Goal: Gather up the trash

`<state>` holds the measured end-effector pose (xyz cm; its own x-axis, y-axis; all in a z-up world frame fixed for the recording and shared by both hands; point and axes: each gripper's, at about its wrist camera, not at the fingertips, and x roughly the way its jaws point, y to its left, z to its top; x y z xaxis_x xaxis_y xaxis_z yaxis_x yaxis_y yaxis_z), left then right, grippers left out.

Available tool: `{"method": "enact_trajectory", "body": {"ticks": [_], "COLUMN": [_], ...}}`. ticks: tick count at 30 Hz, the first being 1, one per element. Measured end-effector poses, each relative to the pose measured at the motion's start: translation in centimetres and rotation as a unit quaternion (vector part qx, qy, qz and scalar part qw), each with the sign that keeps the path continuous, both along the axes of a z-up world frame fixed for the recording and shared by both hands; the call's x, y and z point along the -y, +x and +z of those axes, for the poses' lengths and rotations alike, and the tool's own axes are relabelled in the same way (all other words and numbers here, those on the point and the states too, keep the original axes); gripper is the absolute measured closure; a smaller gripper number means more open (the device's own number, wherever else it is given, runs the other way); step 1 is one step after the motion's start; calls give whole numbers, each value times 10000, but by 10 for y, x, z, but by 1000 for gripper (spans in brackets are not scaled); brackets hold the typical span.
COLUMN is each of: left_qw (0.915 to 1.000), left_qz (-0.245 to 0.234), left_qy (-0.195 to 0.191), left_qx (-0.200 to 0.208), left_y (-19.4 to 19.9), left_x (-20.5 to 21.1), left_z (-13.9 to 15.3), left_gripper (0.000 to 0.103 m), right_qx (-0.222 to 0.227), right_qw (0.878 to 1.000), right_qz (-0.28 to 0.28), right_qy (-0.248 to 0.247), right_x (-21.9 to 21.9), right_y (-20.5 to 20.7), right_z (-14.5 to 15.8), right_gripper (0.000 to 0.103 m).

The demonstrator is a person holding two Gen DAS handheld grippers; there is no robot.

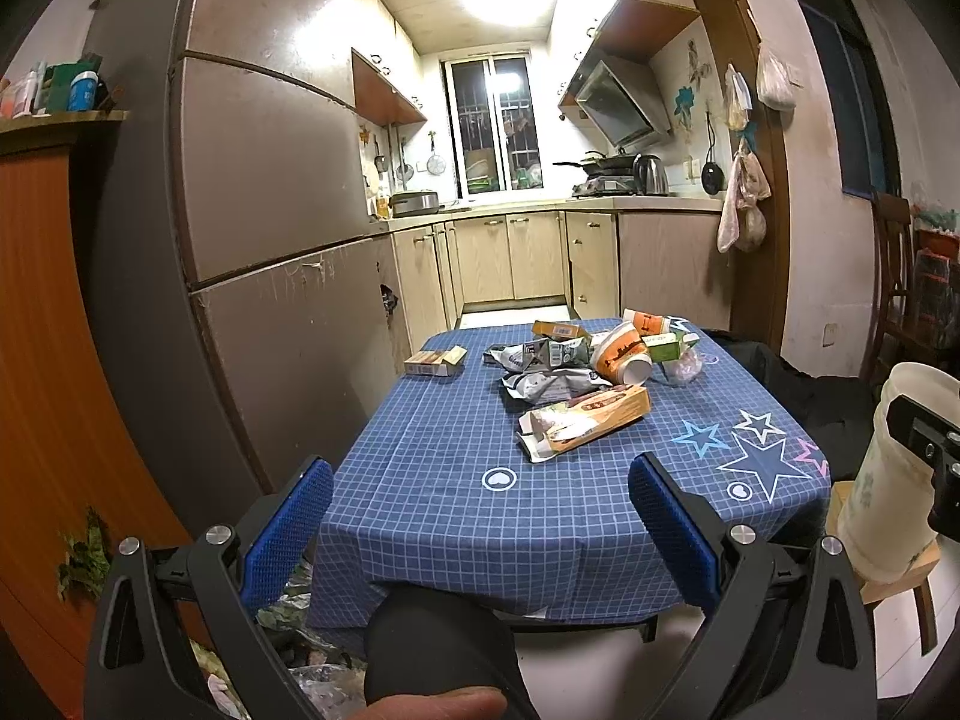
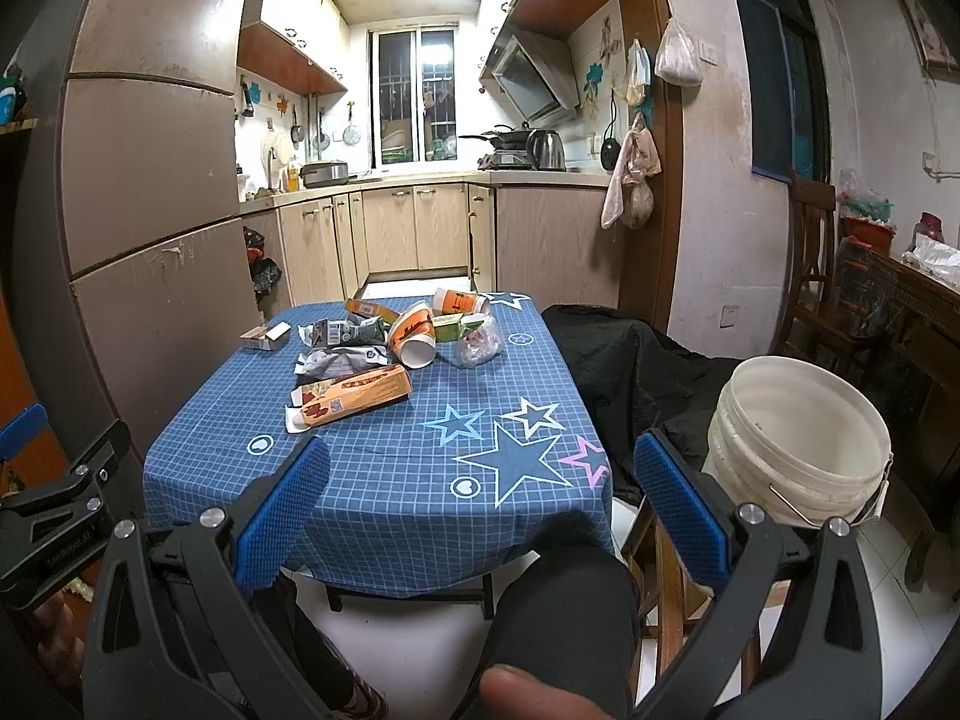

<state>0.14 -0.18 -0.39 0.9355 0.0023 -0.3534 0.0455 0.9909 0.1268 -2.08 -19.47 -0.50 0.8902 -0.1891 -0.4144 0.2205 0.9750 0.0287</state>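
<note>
One white bucket (image 2: 798, 438) is shown whole only by the right wrist view; two paper cups (image 2: 414, 333) are counted on the surface (image 2: 384, 468); both the left gripper (image 1: 480, 480) and the right gripper (image 2: 483, 456) are held wide, empty.

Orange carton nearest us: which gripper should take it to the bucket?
Right, probably. The right gripper is open beside the white bucket; the orange carton lies roughly equally ahead of both grippers.

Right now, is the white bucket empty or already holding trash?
Looks empty. The right wrist view looks into the open bucket and shows bare white wall with no trash; the very bottom is hidden.
</note>
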Motion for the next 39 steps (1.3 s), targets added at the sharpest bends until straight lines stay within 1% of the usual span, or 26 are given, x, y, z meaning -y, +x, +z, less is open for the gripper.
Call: {"method": "enact_trajectory", "body": {"ticks": [11,28,34,39], "left_qw": [9998,9993,9983,9979], "left_qz": [169,308,443,530], "left_qy": [120,197,343,267], "left_qx": [-76,-109,-130,-245], "left_y": [5,9,8,9], "left_x": [0,-1,0,-6], "left_z": [1,-2,-4,-7], "left_gripper": [5,4,4,5], "right_qx": [-64,-146,-177,-255], "right_qw": [10000,9999,9998,9994], "right_qz": [14,81,136,220], "right_qy": [32,-29,-8,127], "right_x": [7,0,-4,-5], "right_y": [5,9,7,6], "right_z": [-3,-2,-4,-9], "right_gripper": [5,5,5,5]}}
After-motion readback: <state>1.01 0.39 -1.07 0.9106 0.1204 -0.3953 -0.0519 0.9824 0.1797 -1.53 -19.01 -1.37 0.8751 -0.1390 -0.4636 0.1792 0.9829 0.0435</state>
